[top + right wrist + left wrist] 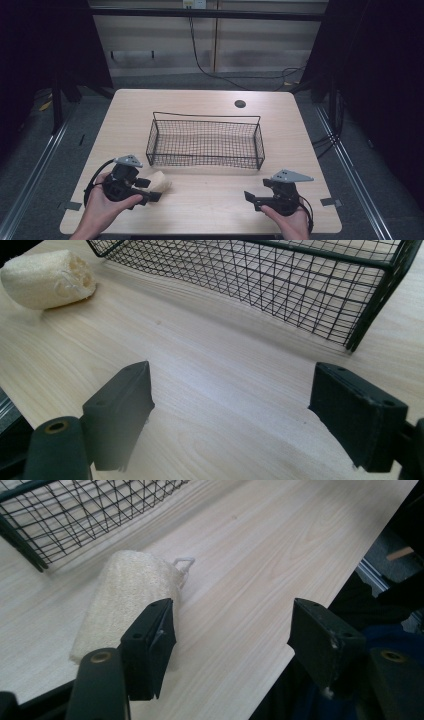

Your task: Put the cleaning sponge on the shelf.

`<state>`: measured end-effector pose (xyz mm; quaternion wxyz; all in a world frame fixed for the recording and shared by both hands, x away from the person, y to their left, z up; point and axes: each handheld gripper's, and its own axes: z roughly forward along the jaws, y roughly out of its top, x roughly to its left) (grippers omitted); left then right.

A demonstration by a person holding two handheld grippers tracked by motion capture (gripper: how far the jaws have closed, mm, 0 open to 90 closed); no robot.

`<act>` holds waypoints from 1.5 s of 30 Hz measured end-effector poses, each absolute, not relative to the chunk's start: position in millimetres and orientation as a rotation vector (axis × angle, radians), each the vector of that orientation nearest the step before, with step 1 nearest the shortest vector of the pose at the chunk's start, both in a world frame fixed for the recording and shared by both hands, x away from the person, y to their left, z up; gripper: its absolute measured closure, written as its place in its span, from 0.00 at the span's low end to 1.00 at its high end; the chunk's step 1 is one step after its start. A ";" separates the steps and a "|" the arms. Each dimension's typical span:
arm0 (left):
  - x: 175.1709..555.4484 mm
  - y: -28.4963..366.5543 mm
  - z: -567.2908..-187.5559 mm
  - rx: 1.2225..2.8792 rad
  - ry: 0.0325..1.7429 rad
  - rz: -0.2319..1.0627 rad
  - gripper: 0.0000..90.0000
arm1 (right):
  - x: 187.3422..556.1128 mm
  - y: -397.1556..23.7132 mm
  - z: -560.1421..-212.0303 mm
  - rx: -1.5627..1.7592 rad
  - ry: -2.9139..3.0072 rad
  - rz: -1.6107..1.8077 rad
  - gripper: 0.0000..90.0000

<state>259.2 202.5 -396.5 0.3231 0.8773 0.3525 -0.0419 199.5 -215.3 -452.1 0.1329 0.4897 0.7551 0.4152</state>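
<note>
One loofah (159,181) lies near front left corner of table (210,210), just before basket (205,117). Left tongs (150,190) open; loofah beside one jaw, not between. Better shift sideways until both jaws straddle loofah middle, then close gently. Right tongs (250,197) open, empty, near front right corner.

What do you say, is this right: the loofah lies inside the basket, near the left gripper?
Not inside. The loofah lies on the table, just outside the basket, near the left gripper. The high view shows it.
</note>
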 end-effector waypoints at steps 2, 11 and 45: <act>263.2 201.4 -395.8 2.292 0.954 -0.091 0.39 | 199.7 -215.2 -452.6 1.426 2.194 1.224 0.19; 288.7 200.7 -386.6 2.427 1.003 -0.117 0.38 | 200.9 -216.6 -454.2 1.446 2.200 1.235 0.19; 328.7 176.2 -407.5 2.709 1.092 -0.193 0.28 | 204.0 -216.3 -458.7 1.474 2.260 1.237 0.19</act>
